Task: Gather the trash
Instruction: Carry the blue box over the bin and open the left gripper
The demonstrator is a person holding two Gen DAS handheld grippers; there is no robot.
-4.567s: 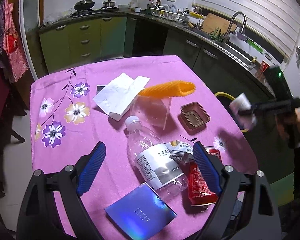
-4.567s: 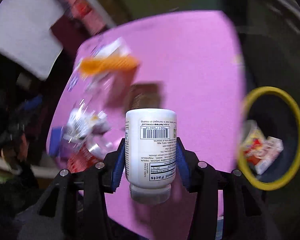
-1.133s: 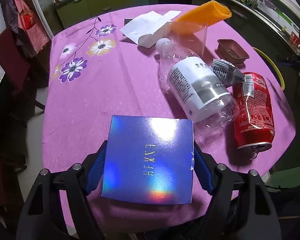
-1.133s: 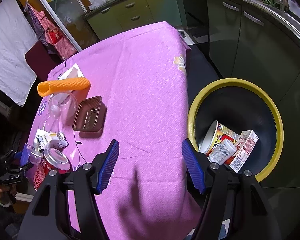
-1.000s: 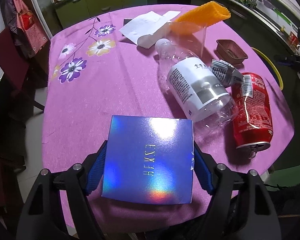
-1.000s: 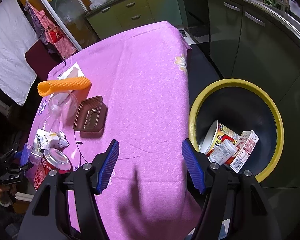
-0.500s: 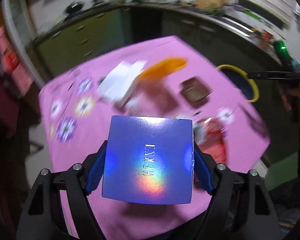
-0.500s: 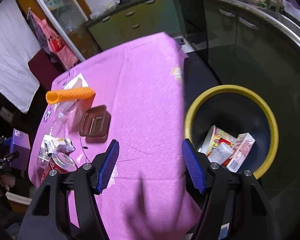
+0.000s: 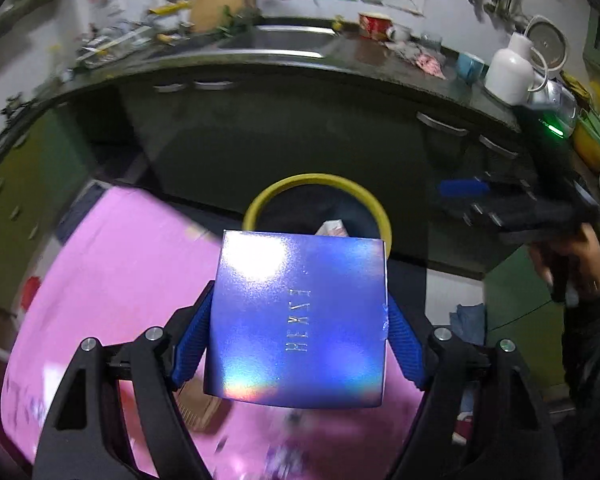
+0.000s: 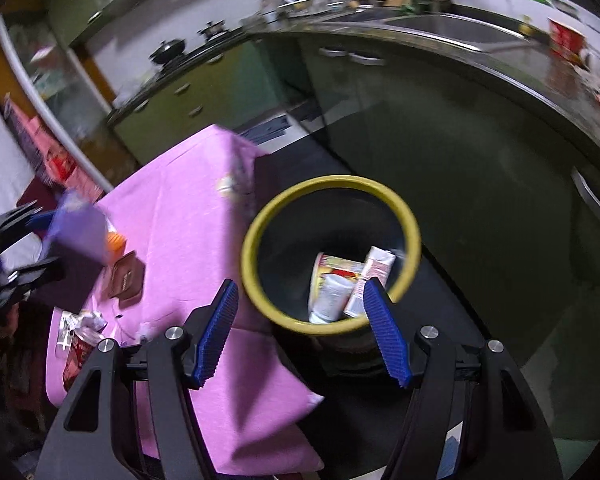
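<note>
Trash box, the shiny blue box (image 9: 298,320), sits tight in our left gripper (image 9: 298,332), up over the table edge and short of the yellow bin (image 9: 316,181). Dropped now, it could hit the rim or floor. Our right gripper (image 10: 304,330) is wide and holds nothing. A second ago, the box lay low over the table.

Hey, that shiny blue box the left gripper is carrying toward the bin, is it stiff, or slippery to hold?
The blue box probably is fairly stiff: its faces look flat and its edges straight under the left gripper jaws. Its glossy, glare-catching surface suggests it may be slippery, though the ribbed pads likely help. It seems light, held out without sagging.
</note>
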